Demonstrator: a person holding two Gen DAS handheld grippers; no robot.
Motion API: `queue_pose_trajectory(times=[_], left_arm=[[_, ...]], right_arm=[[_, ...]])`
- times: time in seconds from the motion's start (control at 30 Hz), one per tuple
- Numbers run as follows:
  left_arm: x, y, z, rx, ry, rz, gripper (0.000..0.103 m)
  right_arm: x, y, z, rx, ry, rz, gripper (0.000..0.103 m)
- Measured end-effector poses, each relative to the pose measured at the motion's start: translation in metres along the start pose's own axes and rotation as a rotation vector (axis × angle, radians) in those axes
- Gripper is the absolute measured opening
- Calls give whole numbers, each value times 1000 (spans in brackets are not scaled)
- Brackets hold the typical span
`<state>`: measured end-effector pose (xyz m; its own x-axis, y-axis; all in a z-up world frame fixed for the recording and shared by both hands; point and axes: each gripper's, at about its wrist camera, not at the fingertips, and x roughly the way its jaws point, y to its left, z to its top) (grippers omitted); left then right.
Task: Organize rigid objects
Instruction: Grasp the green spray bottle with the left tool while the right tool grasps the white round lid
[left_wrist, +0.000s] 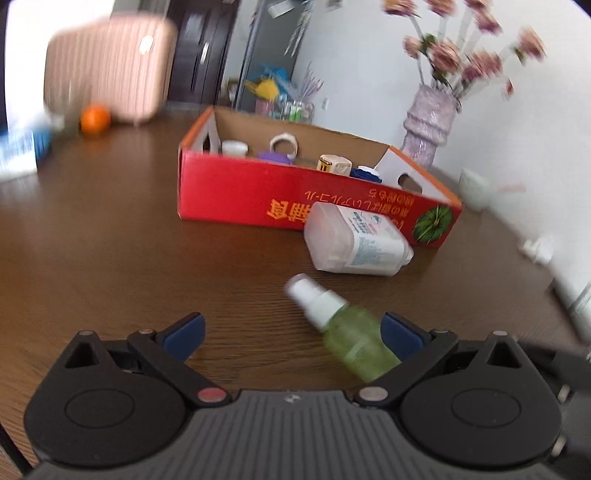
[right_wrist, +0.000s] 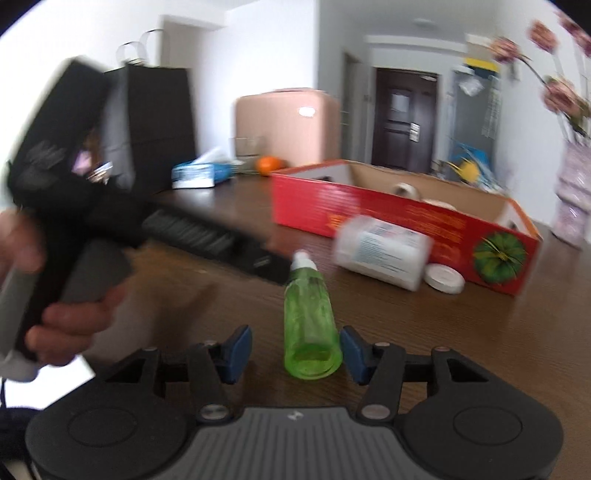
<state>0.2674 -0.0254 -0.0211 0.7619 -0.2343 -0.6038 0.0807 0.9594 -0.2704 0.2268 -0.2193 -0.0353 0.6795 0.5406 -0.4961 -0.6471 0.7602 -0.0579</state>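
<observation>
A green spray bottle (left_wrist: 345, 330) with a white cap lies on the brown table; in the right wrist view the bottle (right_wrist: 310, 325) lies between my right gripper's open fingers. My left gripper (left_wrist: 291, 336) is open, with the bottle against its right blue pad. My right gripper (right_wrist: 297, 350) is open around the bottle's base. A white plastic bottle (left_wrist: 354, 240) lies on its side in front of the red cardboard box (left_wrist: 295, 192), which holds several small items. The white bottle also shows in the right wrist view (right_wrist: 384, 251), with a white lid (right_wrist: 445, 278) beside it.
A vase of flowers (left_wrist: 430, 125) stands right of the box. An orange (left_wrist: 95, 119), a tissue pack (right_wrist: 199, 173), a pink suitcase (right_wrist: 288, 125) and a black bag (right_wrist: 155, 122) sit at the far side. The left hand-held gripper (right_wrist: 110, 221) crosses the right wrist view.
</observation>
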Motion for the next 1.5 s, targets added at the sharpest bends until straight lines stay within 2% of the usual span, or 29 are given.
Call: queue_pose_trajectory(times=[0.07,0.13,0.17,0.27,0.4,0.5,0.53,0.67,0.7,0.73,0.77,0.8,0.83,0.9,1.07,1.1,1.13,1.23,1.3,1.37,1.43,1.5], left_arm=[[7,0,4,-33,26,-33,103],[12,-7,4,-7,32,-37,103],[15,-13,2,21,33,-32,103],[20,-31,-9,130,15,17,103],[20,-38,-15,167,14,-2,100],[20,-40,-15,185,2,34,79],[20,-42,-15,199,3,36,75],[17,-52,-23,266,-3,35,71],[15,-54,-26,296,-12,29,64],[15,-55,-27,313,-20,24,51],[14,-54,-26,315,-24,25,44],[14,-52,-23,326,-29,25,28],[13,-51,-21,345,-38,31,21],[14,-45,-14,391,-46,75,20],[17,-17,2,397,-64,126,21],[16,-15,2,399,-81,141,26],[15,-13,2,401,-91,152,38],[3,-7,3,375,-111,120,63],[-6,-3,2,363,-122,113,75],[-11,1,-1,345,-112,120,76],[-11,6,-5,312,-68,143,77],[-10,12,-10,277,-31,164,74]], right_arm=[[-7,-3,3,-6,-9,12,53],[-17,-13,5,10,-18,4,58],[-21,-19,5,16,-18,-16,62],[-32,-41,4,66,-14,-69,63],[-30,-69,-2,124,31,-210,63],[-26,-84,-2,186,33,-276,63],[-24,-91,1,225,25,-292,63],[-8,-115,7,320,16,-301,63],[-3,-118,10,325,16,-299,63],[3,-121,14,323,20,-300,63],[8,-121,17,318,19,-302,63],[13,-123,21,313,19,-303,63],[18,-124,24,309,23,-301,63],[31,-127,32,304,28,-298,63],[61,-131,43,284,78,-301,63],[66,-131,45,278,84,-299,63],[70,-130,46,267,90,-297,62],[83,-130,48,247,115,-301,61],[88,-131,49,246,126,-296,60],[92,-131,49,240,134,-287,56],[94,-131,50,242,133,-279,52],[95,-130,52,241,133,-267,44]])
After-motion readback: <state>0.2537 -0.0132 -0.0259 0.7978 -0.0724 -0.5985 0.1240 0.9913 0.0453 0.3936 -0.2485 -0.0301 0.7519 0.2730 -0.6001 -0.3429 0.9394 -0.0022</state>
